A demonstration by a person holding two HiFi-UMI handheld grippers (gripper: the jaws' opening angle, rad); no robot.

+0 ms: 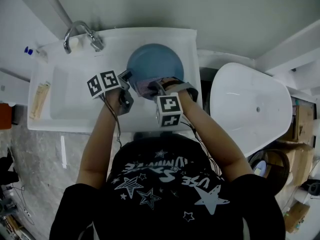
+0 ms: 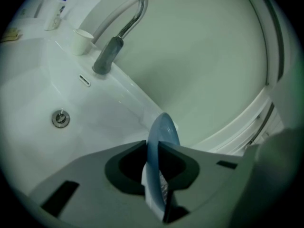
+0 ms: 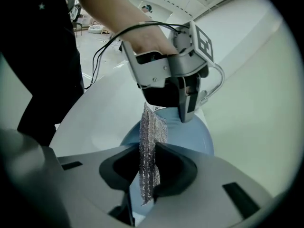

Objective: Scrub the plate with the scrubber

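Above the sink point(image 1: 80, 124), the left gripper point(image 2: 153, 151) clamps the plate point(image 1: 155, 61) by its rim, the right gripper point(image 3: 148, 167) clamps the scrubber point(image 3: 152, 137); hard scrubbing could lever the plate loose.

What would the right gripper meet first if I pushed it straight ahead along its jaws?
Most likely the blue plate. The right gripper, shut on the scrubber, points at the plate's face, so the scrubber would touch first. The left gripper on the plate's rim sits just above that line, though depth is unclear.
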